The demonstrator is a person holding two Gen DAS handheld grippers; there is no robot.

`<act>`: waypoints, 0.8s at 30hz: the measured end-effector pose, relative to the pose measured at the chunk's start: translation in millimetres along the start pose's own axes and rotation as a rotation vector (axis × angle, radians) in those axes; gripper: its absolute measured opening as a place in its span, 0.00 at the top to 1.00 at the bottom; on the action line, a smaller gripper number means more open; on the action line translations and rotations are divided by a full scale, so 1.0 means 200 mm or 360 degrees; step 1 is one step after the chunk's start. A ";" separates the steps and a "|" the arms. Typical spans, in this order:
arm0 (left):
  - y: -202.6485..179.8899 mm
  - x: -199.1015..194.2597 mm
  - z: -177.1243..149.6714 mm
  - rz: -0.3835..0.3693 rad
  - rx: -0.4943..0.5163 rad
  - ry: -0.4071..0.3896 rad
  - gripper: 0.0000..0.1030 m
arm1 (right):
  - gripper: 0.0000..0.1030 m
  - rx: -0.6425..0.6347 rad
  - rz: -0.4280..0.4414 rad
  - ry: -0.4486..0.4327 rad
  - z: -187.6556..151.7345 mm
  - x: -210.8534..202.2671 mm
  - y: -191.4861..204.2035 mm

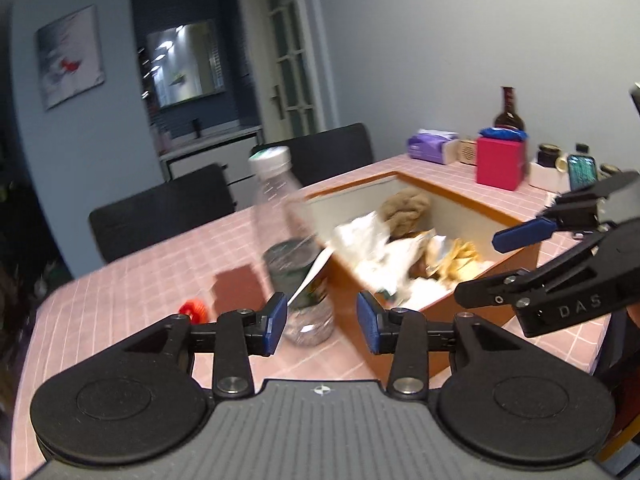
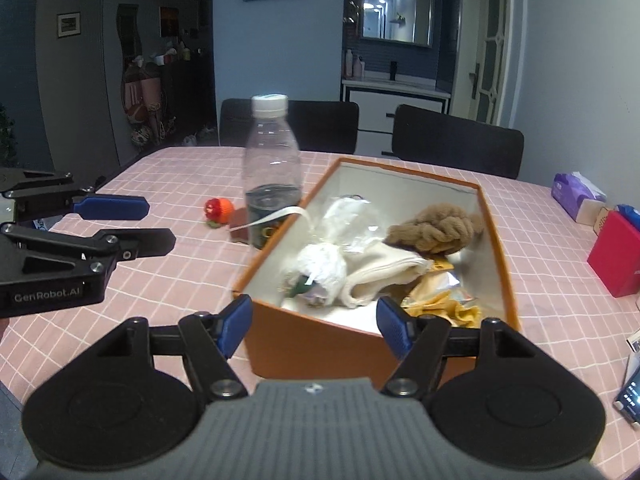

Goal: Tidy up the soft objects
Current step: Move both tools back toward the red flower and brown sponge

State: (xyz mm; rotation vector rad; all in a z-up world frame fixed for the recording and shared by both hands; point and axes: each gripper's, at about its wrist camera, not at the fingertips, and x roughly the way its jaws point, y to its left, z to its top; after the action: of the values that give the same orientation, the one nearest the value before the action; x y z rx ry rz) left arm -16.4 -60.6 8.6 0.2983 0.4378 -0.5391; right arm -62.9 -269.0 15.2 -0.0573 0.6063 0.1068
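An orange box [image 2: 312,344] [image 1: 460,196] stands open on the pink checked table. Inside it lie a brown plush [image 2: 436,232] [image 1: 404,208], a cream cloth [image 2: 380,276], a white wrapped bundle [image 2: 320,268] and a yellow cloth [image 2: 440,304]. My right gripper [image 2: 316,322] [image 1: 480,268] is open at the box's near wall, with nothing gripped. To the left of the box my left gripper [image 1: 323,326] [image 2: 160,224] is open and empty. Beyond it stands a clear plastic bottle [image 1: 288,240] [image 2: 272,168], right next to the box. A small red and orange toy [image 2: 218,210] [image 1: 194,310] lies on the table left of the bottle.
A red box [image 2: 616,256], a purple tissue pack [image 2: 572,192], a dark glass bottle [image 1: 508,112] and small jars crowd the table's right side. A phone [image 2: 632,396] lies at the near right edge. Black chairs [image 2: 456,140] line the far side.
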 end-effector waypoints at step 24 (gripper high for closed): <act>0.60 -0.07 -0.37 0.0222 -0.0212 0.0028 0.53 | 0.33 0.0064 0.0063 -0.0101 0.01 0.46 0.70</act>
State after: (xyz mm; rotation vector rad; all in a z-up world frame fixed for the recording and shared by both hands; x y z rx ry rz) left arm 15.5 72.0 -29.3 0.2042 0.4640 -0.3697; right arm -3.2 -121.5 -39.7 -0.0029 0.5462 0.1344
